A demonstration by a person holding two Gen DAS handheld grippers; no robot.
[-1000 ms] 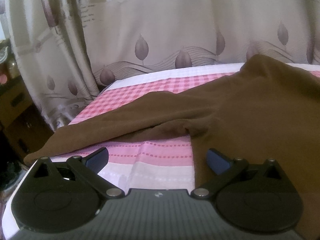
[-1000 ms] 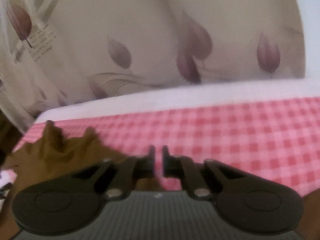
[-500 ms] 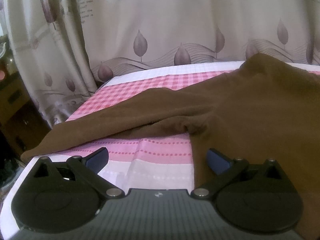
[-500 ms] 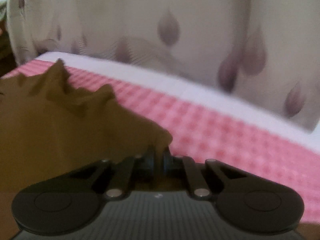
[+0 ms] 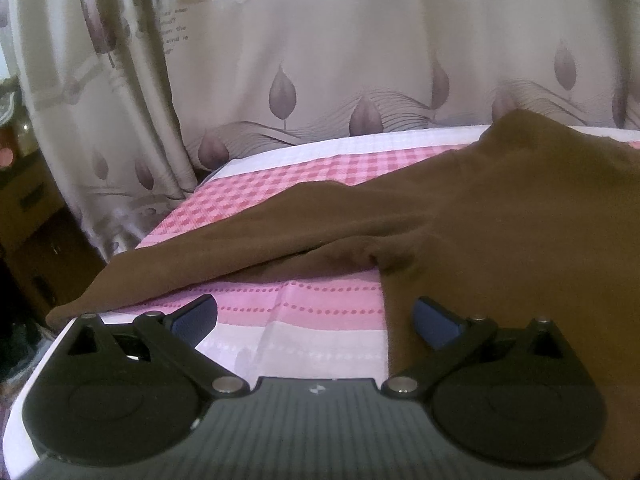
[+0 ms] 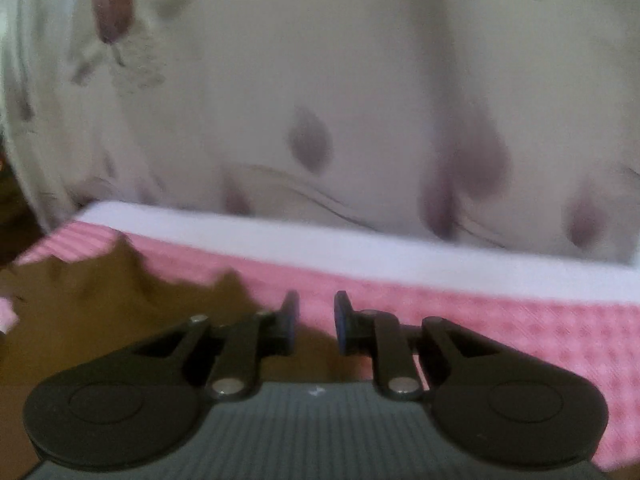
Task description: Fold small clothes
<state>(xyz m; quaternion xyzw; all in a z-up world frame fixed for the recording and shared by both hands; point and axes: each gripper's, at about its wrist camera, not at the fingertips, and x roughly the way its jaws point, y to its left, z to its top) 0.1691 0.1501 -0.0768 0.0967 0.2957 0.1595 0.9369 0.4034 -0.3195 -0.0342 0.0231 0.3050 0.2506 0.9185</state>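
Note:
A brown garment (image 5: 460, 216) lies spread over the pink bedsheet (image 5: 304, 312), one long part reaching to the bed's left edge. My left gripper (image 5: 316, 316) is open and empty, low over the sheet at the garment's near edge; its right finger is over the brown cloth. In the blurred right wrist view the garment (image 6: 100, 320) lies at the lower left. My right gripper (image 6: 316, 320) is partly open with a gap between the pads, just above the garment's far edge, and holds nothing that I can see.
A leaf-patterned curtain (image 5: 340, 60) hangs close behind the bed. A white band (image 6: 360, 248) runs along the bed's far edge. Dark wooden furniture (image 5: 28, 216) stands at the left of the bed.
My right gripper has opened from shut on the brown cloth and let it go; the cloth has dropped lower in its view. The left gripper has barely moved.

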